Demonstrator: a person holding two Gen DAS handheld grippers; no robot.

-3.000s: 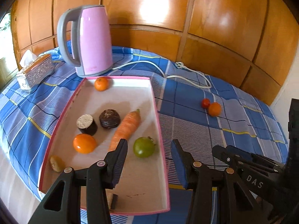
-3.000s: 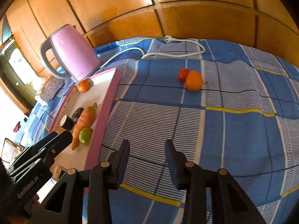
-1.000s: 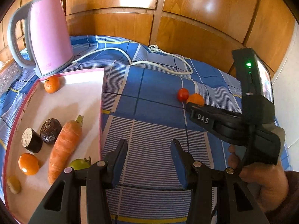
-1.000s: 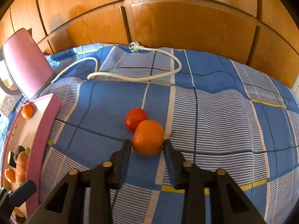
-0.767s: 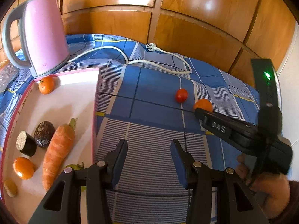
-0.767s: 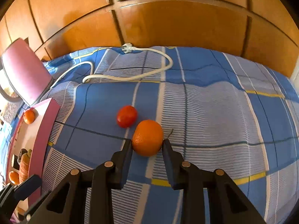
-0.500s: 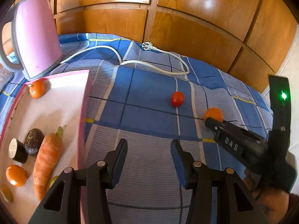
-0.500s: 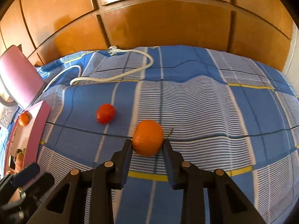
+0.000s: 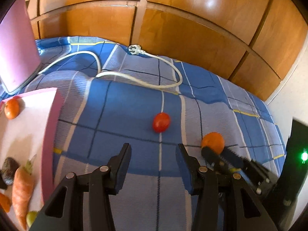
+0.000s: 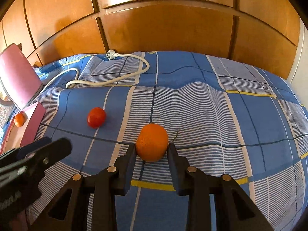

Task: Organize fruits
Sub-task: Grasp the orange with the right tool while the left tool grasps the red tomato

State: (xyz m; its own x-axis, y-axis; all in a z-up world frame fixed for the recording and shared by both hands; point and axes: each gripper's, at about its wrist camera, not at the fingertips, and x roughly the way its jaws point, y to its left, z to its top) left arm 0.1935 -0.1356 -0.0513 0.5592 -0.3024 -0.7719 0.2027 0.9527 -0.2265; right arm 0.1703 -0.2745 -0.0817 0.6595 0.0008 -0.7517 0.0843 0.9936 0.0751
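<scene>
My right gripper [image 10: 152,150] is shut on an orange [image 10: 152,142] and holds it just above the blue checked cloth; the orange also shows in the left wrist view [image 9: 213,142]. A red tomato [image 10: 96,117] lies on the cloth to its left, also in the left wrist view [image 9: 161,122]. My left gripper [image 9: 154,152] is open and empty, just short of the tomato. The pink tray [image 9: 50,127] at the left holds a small orange [image 9: 12,108], a carrot [image 9: 22,190] and other produce.
A pink kettle [image 9: 16,48] stands at the far left behind the tray, its white cord and plug [image 9: 134,50] trailing over the cloth. Wooden panels [image 10: 163,23] rise behind the surface. The cloth [image 10: 221,105] is rumpled.
My right gripper closed on the orange and carried it right, away from the tomato. My left gripper swung right, from over the tray towards the tomato.
</scene>
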